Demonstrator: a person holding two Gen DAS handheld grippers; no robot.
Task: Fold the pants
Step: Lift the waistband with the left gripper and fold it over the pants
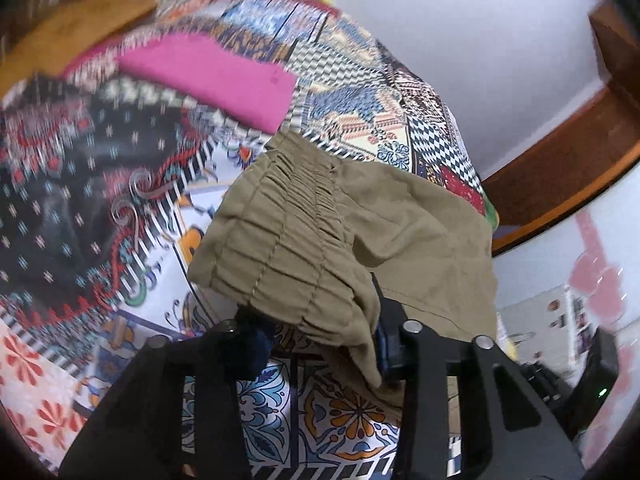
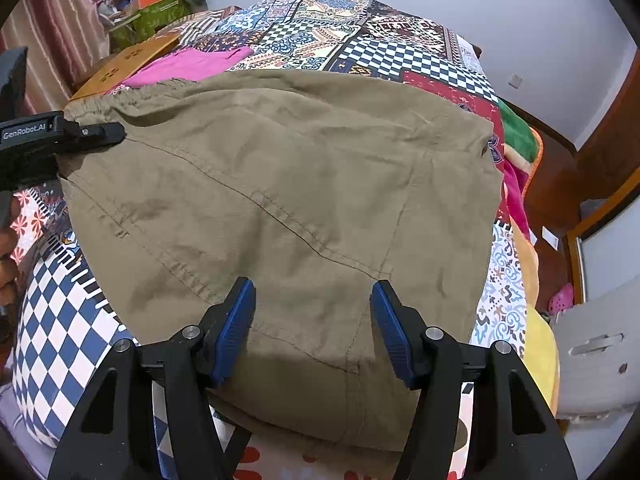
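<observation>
Khaki pants (image 2: 300, 180) lie spread over the patchwork bed cover (image 2: 400, 52), elastic waistband at the far left. In the left wrist view the gathered waistband (image 1: 288, 240) is bunched and lifted between the pads of my left gripper (image 1: 316, 340), which is shut on it, cloth draping over the fingertips. That gripper's tip also shows at the waistband corner in the right wrist view (image 2: 100, 134). My right gripper (image 2: 314, 312) hangs open just over the near part of the pants, blue pads apart with flat cloth below them.
A folded pink cloth (image 2: 188, 64) lies beyond the waistband, beside a wooden board (image 2: 124, 64) and a green box (image 2: 156, 16). A dark patterned garment (image 1: 60, 184) lies left of the pants. The bed's right edge drops toward a wooden door frame (image 2: 600, 140).
</observation>
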